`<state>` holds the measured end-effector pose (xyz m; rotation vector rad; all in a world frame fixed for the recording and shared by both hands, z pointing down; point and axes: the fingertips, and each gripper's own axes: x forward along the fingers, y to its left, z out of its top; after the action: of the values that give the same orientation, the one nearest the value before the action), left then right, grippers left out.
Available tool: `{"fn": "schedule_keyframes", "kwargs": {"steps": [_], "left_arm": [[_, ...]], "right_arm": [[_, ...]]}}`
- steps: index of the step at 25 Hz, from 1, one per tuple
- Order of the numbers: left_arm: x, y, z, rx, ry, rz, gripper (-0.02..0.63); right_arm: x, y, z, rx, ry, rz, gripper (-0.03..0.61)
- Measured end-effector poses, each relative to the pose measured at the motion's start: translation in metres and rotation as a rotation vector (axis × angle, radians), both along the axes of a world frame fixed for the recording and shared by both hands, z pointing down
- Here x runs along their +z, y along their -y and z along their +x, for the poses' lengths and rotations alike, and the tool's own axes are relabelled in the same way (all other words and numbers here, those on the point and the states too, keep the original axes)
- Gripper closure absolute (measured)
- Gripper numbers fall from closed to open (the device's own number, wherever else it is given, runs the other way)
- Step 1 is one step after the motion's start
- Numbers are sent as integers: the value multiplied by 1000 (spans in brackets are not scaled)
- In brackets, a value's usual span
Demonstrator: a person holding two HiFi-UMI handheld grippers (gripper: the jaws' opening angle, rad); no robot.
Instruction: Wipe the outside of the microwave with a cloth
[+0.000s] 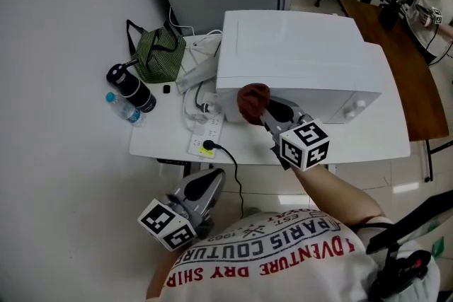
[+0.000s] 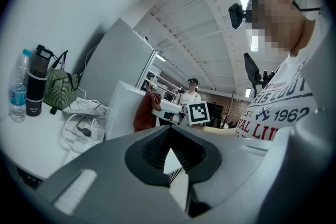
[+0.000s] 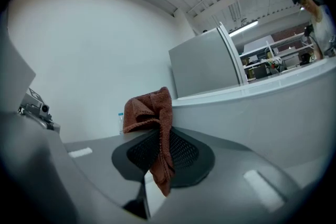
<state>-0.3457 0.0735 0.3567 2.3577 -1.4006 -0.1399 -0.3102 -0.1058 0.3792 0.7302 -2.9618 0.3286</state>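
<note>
At the table edge, head view: holds brown cloth (image 1: 253, 101) at white microwave's (image 1: 297, 60) front-left corner with right gripper (image 1: 267, 117). Left gripper view: shows left gripper (image 2: 170, 147) closed tip-to-tip, empty, apart from microwave. Right gripper view: shows jaws clamped on cloth.

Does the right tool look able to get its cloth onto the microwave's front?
Probably yes. The right tool, shut on the cloth, is right at the front of the microwave with nothing between; the power strip lies lower, to the left.
</note>
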Motion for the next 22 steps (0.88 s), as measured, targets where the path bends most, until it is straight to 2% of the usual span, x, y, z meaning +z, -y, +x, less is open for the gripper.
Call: {"fn": "schedule_keyframes", "kwargs": {"steps": [5,15,22], "left_arm": [[-3,17,38,65,3,8,609],[-11,50,122,222,-2,5,609],[-12,59,160,286,5,1,609]], "right_arm": [[1,16,55,69,-7,-6,540],[4,49,187,270,-18,-30,538],[9,63,243,351,-23,-44,538]]}}
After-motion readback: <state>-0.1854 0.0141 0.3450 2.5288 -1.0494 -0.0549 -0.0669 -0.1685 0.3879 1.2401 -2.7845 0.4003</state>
